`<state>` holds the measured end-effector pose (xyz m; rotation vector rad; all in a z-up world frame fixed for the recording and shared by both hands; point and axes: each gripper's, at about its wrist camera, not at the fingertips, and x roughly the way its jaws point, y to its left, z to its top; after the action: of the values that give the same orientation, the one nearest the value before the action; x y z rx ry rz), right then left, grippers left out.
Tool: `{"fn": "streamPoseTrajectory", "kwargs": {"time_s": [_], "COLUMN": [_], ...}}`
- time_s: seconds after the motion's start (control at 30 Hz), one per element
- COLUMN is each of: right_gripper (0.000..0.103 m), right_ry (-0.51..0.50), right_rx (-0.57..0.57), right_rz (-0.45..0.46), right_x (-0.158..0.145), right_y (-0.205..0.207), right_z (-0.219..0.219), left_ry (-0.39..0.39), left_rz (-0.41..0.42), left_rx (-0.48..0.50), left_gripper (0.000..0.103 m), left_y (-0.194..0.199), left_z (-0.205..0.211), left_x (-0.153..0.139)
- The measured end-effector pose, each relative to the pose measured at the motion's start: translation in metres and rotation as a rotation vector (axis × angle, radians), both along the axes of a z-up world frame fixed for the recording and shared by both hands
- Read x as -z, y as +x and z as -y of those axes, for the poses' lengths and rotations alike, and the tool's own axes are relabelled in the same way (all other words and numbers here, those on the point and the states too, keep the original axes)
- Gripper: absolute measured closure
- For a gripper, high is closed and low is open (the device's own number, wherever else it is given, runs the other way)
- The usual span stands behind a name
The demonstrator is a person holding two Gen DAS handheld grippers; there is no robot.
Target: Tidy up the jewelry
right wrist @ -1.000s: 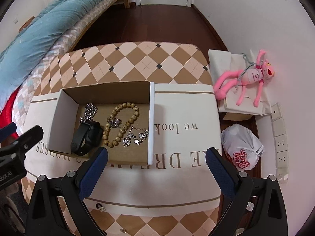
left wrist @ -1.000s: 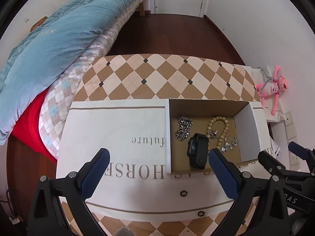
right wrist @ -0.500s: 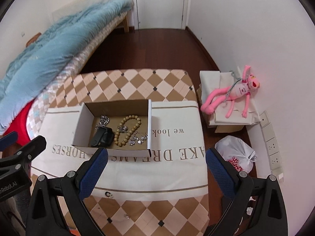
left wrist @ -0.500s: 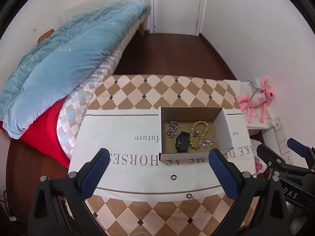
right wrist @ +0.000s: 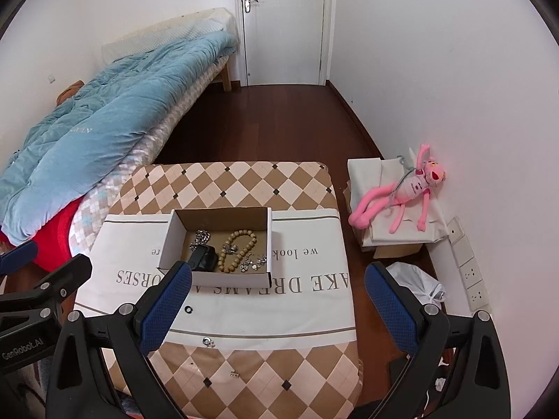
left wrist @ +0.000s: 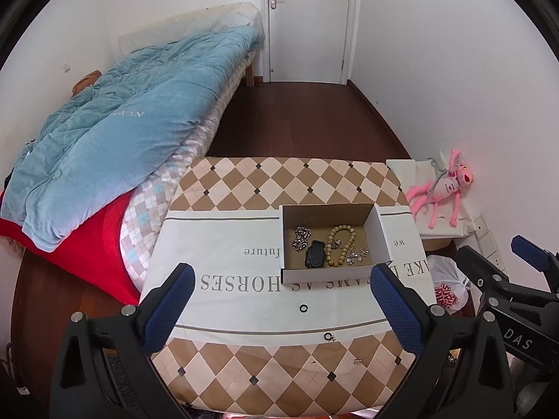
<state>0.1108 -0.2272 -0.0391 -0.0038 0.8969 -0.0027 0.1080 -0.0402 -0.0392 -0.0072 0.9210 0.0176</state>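
Note:
An open cardboard box [left wrist: 379, 234] [right wrist: 167, 241] sits on the white printed cloth on the table. Inside it lie a silver chain [left wrist: 301, 238], a black watch [left wrist: 315, 254] [right wrist: 203, 258], a wooden bead bracelet [left wrist: 340, 247] [right wrist: 237, 249] and small silver pieces [left wrist: 358, 255]. Loose on the table in front are a black ring [left wrist: 304, 308] [right wrist: 188, 309], a second ring [left wrist: 328, 337] [right wrist: 208, 341] and a small earring [left wrist: 357, 361] [right wrist: 234, 373]. My left gripper [left wrist: 279, 310] is open and empty, high above the table's near edge. My right gripper [right wrist: 277, 309] is likewise open and empty.
A bed with a blue duvet [left wrist: 122, 129] lies left of the table. A pink plush toy [right wrist: 408, 188] on white boxes and a plastic bag [right wrist: 419, 284] are on the floor at the right by the wall. A closed door [left wrist: 307, 24] is at the back.
Both grippers have pulled up and back from the box; the table and box now look much smaller and more of the room shows. Both stayed open.

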Motion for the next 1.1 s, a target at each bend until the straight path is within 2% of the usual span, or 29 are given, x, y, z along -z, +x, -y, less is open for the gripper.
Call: {"fn": "streamPoseTrajectory", "kwargs": {"time_s": [0.3,0.47,0.53,0.63,0.83,0.9,0.97,1.03,1.07,1.1], "right_gripper": [0.002,0.002,0.002,0.002,0.003,0.017,0.026,0.028,0.033,0.046], "right_ry": [0.007,0.016,0.032,0.060,0.136,0.149,0.158,0.159,0.160,0.155], "right_rx": [-0.017,-0.026,-0.031,-0.025,-0.052,-0.058,-0.063,-0.060,-0.056,-0.057], "right_rz": [0.001,-0.036,-0.061,-0.123,-0.286,-0.336,-0.365,-0.381,-0.380,-0.379], "right_x": [-0.001,0.012,0.022,0.052,0.141,0.171,0.192,0.212,0.220,0.226], "right_y": [-0.018,-0.021,-0.022,-0.023,-0.030,-0.035,-0.040,-0.045,-0.047,-0.048], "right_z": [-0.010,-0.012,-0.012,-0.011,-0.016,-0.021,-0.027,-0.032,-0.034,-0.036], "left_ry": [0.034,0.046,0.052,0.072,0.148,0.161,0.166,0.170,0.171,0.168], "left_rz": [0.005,-0.023,-0.041,-0.076,-0.211,-0.250,-0.285,-0.321,-0.332,-0.345], "left_rx": [-0.028,-0.056,-0.076,-0.093,-0.100,-0.104,-0.104,-0.109,-0.109,-0.110], "left_gripper": [0.000,0.000,0.000,0.000,0.000,0.000,0.000,0.000,0.000,0.000], "left_y": [-0.013,-0.017,-0.018,-0.021,-0.026,-0.029,-0.032,-0.035,-0.036,-0.037], "left_z": [-0.004,-0.011,-0.015,-0.021,-0.025,-0.028,-0.030,-0.033,-0.034,-0.035], "left_x": [0.002,0.018,0.033,0.059,0.130,0.151,0.166,0.181,0.185,0.190]}}
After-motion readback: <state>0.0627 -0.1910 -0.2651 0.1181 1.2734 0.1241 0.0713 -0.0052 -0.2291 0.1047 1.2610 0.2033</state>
